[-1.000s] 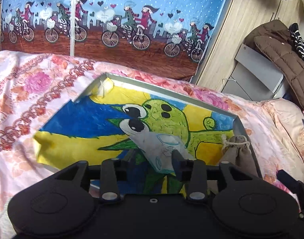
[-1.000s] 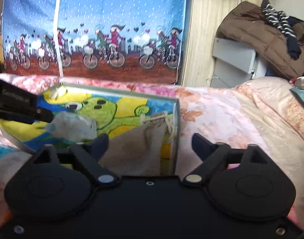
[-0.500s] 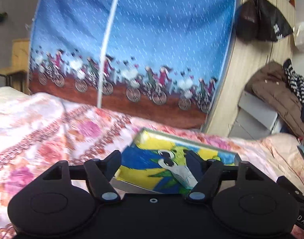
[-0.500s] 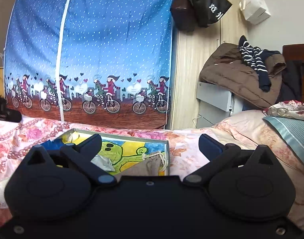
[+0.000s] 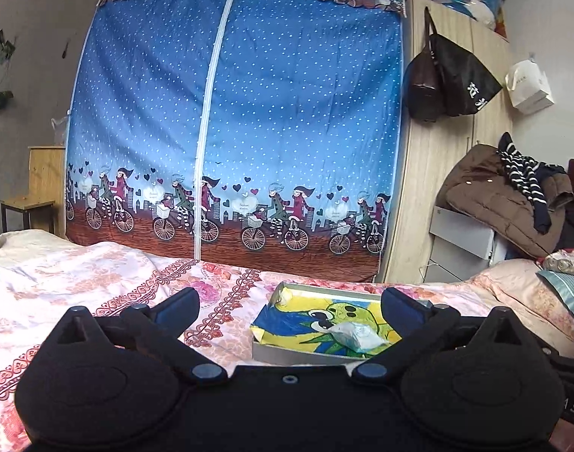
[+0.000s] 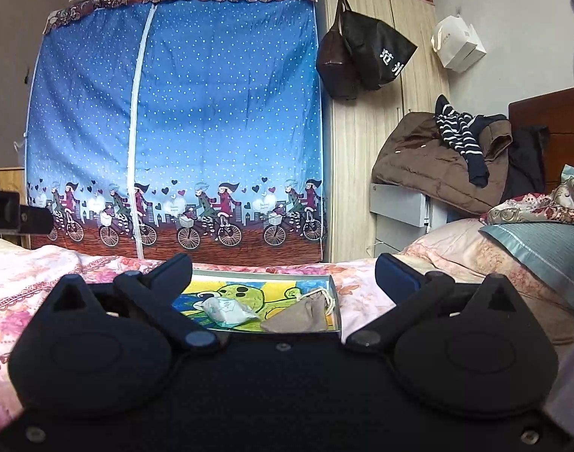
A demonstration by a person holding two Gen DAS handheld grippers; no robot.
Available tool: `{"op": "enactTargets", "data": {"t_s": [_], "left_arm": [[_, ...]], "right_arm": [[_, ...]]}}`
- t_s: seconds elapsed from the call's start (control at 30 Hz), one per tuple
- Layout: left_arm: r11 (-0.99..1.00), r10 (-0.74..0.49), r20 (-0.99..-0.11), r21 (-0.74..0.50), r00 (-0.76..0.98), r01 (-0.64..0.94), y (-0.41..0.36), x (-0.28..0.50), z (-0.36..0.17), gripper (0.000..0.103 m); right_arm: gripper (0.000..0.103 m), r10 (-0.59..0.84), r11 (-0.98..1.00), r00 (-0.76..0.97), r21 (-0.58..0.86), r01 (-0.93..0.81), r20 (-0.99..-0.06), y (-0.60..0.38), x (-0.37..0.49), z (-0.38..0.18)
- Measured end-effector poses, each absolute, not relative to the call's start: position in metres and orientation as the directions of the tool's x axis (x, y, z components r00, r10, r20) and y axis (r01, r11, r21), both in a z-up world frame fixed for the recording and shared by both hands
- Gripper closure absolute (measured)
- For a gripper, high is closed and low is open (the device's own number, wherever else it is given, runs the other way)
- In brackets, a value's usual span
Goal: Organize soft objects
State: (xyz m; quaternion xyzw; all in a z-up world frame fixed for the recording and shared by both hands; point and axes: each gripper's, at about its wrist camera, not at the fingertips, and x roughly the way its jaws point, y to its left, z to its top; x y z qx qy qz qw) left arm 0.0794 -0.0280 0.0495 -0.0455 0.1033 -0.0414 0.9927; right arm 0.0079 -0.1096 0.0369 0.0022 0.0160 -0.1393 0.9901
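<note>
we have pulled both grippers back from the box (image 6: 334, 303) on the bed (image 5: 80, 282) — the left gripper (image 5: 290, 303) is opening, nothing between its jaws. the plastic pouch (image 6: 228, 310) and, at its 3 o'clock, the drawstring bag (image 6: 306, 310) lie inside. the right gripper (image 6: 283, 273) is spread wide and empty — this placement looks done.

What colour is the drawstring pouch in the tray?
Grey-brown drawstring pouch, clearest in the right wrist view.
</note>
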Motion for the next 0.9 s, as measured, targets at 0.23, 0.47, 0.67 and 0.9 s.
{"op": "enactTargets", "data": {"t_s": [0.23, 0.47, 0.67, 0.9], "left_arm": [[0.993, -0.112, -0.235, -0.063, 0.966, 0.1, -0.018, 0.035, 0.035, 0.001], [0.99, -0.137, -0.293, -0.08, 0.946, 0.118, -0.002, 0.003, 0.022, 0.001], [0.992, -0.122, -0.32, -0.073, 0.939, 0.104, 0.008, -0.01, 0.014, 0.001], [0.995, -0.072, -0.407, -0.088, 0.91, 0.04, 0.014, 0.004, 0.005, 0.001]], "right_arm": [[0.0, -0.291, 0.955, 0.954, 0.039, 0.294, -0.069, -0.104, -0.032, 0.036], [0.0, -0.332, 0.939, 0.937, 0.056, 0.339, -0.106, -0.099, -0.051, 0.039], [0.0, -0.255, 0.964, 0.939, 0.021, 0.267, -0.23, -0.091, -0.052, 0.032], [0.0, -0.242, 0.97, 0.927, -0.102, 0.222, -0.285, -0.071, -0.038, 0.03]]}}
